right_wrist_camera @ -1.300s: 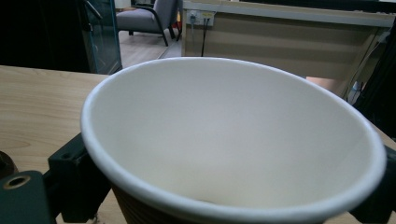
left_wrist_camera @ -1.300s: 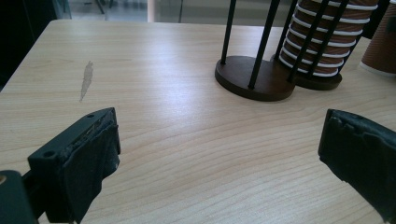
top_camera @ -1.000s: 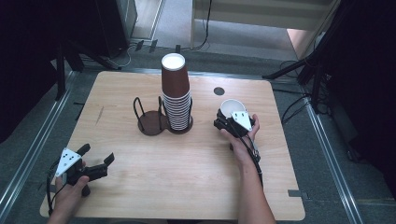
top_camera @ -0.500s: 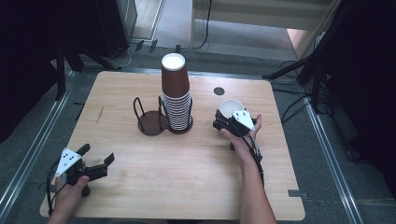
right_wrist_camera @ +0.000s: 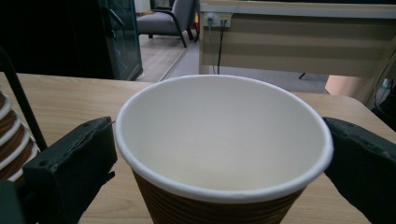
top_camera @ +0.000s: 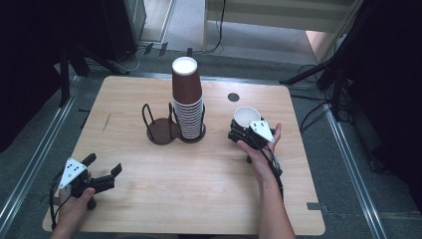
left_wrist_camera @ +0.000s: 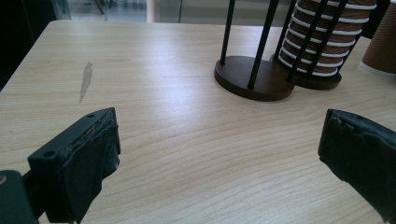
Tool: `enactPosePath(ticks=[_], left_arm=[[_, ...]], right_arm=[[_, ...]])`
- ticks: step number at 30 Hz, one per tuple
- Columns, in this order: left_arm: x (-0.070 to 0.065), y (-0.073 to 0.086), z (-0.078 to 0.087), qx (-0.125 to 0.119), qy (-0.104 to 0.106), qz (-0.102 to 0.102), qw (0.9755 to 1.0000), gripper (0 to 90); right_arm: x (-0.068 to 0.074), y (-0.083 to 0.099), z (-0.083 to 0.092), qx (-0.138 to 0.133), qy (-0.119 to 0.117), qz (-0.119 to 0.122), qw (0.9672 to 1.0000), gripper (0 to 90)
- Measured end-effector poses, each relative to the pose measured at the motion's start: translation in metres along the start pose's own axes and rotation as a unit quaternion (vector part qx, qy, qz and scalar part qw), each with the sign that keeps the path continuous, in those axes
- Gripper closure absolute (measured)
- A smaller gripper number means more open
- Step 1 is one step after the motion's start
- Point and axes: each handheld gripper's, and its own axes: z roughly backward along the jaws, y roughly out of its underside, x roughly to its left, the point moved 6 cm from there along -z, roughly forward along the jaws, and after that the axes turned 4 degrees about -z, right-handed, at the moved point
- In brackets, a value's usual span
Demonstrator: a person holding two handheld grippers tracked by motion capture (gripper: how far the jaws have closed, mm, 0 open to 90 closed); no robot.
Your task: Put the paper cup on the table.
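- Right gripper (top_camera: 243, 130) at the right half of the table (top_camera: 199, 199), a single paper cup (top_camera: 247, 116) standing upright between its jaws, mouth up.
- In the right gripper view the cup (right_wrist_camera: 224, 154) sits dead centre; one jaw flanks each side of the rim. The jaws look to be at the wall or just off it. Whether they press in I cannot tell, since the rim shows no dent.
- Cup's long axis is vertical; the jaws come at it level from the person's side, so the grip line runs across the cup, not along it.
- Tall stack of brown cups (top_camera: 188, 99) stands upside down in a wire holder (top_camera: 164, 127), just left of the single cup and apart from it. The holder's second bay is bare.
- Left gripper (top_camera: 102, 179) rests near the front left corner, jaws wide apart, holding nothing. Its own view looks across bare wood toward the holder (left_wrist_camera: 254, 81).
- Right hand is by far the nearer to the cup. My reading: any move of this cup belongs to that hand, and it starts from a firm squeeze across the wall.
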Motion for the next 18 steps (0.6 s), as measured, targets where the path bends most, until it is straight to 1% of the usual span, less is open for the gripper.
enactPosePath(ticks=[5,7,11,17,18], left_arm=[[0.0,0.0,0.0,0.0,0.0,0.0,1.0,0.0],[0.0,0.0,0.0,0.001,0.0,-0.001,1.0,0.0],[0.0,0.0,0.0,0.001,0.0,-0.001,1.0,0.0],[0.0,0.0,0.0,0.001,-0.002,-0.002,1.0,0.0],[0.0,0.0,0.0,0.0,-0.001,-0.002,1.0,0.0]], right_arm=[[-0.001,-0.005,0.008,-0.007,-0.002,0.002,1.0,0.0],[-0.001,-0.008,0.012,-0.009,-0.005,-0.004,0.9999,0.0],[-0.001,-0.012,0.019,-0.017,-0.01,-0.009,0.9998,0.0],[-0.001,-0.014,0.03,-0.022,-0.014,-0.007,0.9996,0.0],[-0.002,-0.014,0.031,-0.023,-0.018,-0.01,0.9995,0.0]])
